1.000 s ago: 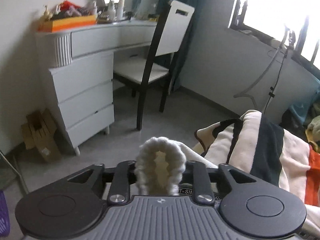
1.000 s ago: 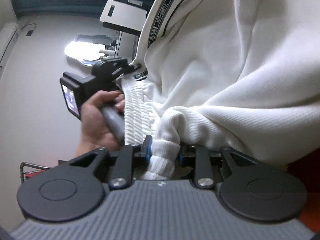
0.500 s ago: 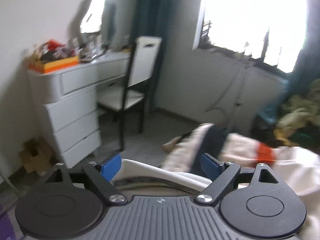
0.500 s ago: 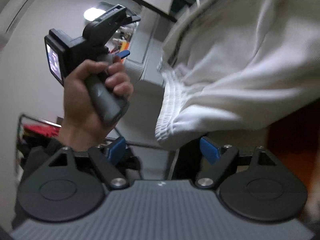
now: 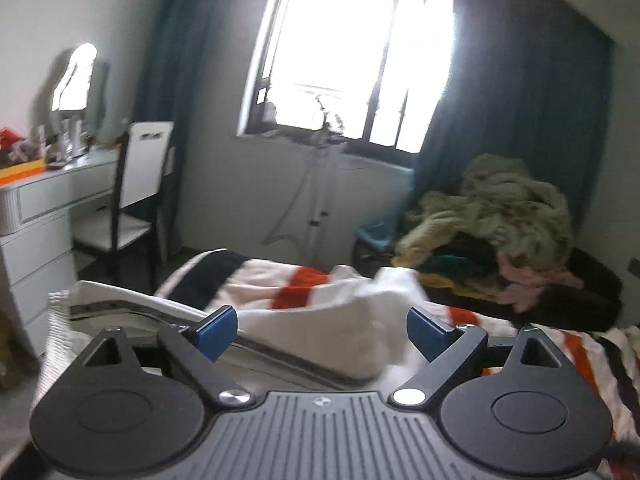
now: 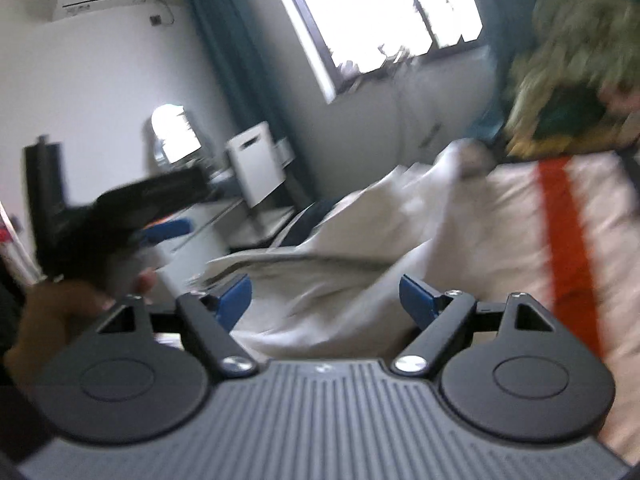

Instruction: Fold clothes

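Note:
White trousers with a black-trimmed side stripe (image 5: 304,320) lie loose on the striped bed cover (image 5: 304,284), just ahead of my left gripper (image 5: 322,330), which is open and empty above them. In the right wrist view the same white trousers (image 6: 340,280) lie crumpled in front of my right gripper (image 6: 326,298), also open and empty. The left gripper (image 6: 132,204) shows blurred at the left of that view, held in a hand.
A white dresser (image 5: 44,216) and a chair (image 5: 136,184) stand at the left. A tripod stand (image 5: 316,200) is under the window. A pile of clothes (image 5: 492,216) sits at the far right of the bed. The bed cover's orange stripe (image 6: 564,240) runs right.
Both grippers were shut on the white waistband a second ago. They opened, the trousers dropped onto the bed, and both views swung toward the window.

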{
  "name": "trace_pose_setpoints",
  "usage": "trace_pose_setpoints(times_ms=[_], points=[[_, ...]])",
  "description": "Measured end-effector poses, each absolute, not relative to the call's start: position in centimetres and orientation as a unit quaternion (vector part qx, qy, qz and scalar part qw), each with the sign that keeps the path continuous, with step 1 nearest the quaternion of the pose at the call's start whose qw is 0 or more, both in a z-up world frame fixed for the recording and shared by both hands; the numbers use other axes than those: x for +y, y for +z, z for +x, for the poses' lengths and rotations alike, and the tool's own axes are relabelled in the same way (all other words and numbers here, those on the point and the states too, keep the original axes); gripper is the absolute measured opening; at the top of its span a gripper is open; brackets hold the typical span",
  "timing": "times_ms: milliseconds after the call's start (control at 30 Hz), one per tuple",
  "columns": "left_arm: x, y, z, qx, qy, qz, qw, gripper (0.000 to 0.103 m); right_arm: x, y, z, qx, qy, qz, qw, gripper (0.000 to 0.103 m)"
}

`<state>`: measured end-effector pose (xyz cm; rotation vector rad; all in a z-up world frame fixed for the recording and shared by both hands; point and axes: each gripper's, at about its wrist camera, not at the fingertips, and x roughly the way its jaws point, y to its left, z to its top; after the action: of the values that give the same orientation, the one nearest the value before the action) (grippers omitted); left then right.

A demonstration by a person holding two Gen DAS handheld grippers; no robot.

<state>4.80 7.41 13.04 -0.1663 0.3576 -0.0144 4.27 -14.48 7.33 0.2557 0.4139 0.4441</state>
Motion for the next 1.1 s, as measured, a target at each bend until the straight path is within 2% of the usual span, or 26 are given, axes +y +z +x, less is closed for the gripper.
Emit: trace_pose_setpoints(times_ms=[233, 400, 500, 600, 900, 1000, 1100], points=[[-1.9, 9.8, 1.6, 0.174, -0.058, -0.061, 0.981, 0.094, -21.9, 6.5, 2.1, 0.137, 0.157, 0.073, 0.975, 0.084], [-4.8, 6.6, 0.6, 0.168, -0.065, -0.078, 0.981, 0.094, -25.3, 4.1, 0.6, 0.103, 0.131, 0.085, 0.982, 0.083], [-5.6, 4.6, 0.1, 0.156, -0.057, -0.075, 0.983, 0.095, -26.1, 1.5, 0.2, 0.110, 0.120, 0.101, 0.981, 0.083], [-6.0, 2.5, -0.1, 0.154, -0.049, -0.078, 0.984, 0.095, -26.3, 1.3, 0.5, 0.132, 0.112, 0.102, 0.980, 0.083], [-5.0, -1.1, 2.7, 0.216, -0.064, -0.069, 0.972, 0.096, -25.6, 1.9, -0.2, 0.133, 0.088, 0.103, 0.982, 0.083], [-5.7, -0.8, 6.2, 0.239, -0.066, -0.060, 0.967, 0.096, -25.7, 1.7, 0.0, 0.142, 0.070, 0.103, 0.982, 0.083], [-6.6, 0.2, 11.0, 0.252, -0.083, -0.049, 0.963, 0.100, -26.0, 1.2, 0.3, 0.160, 0.049, 0.103, 0.981, 0.083]])
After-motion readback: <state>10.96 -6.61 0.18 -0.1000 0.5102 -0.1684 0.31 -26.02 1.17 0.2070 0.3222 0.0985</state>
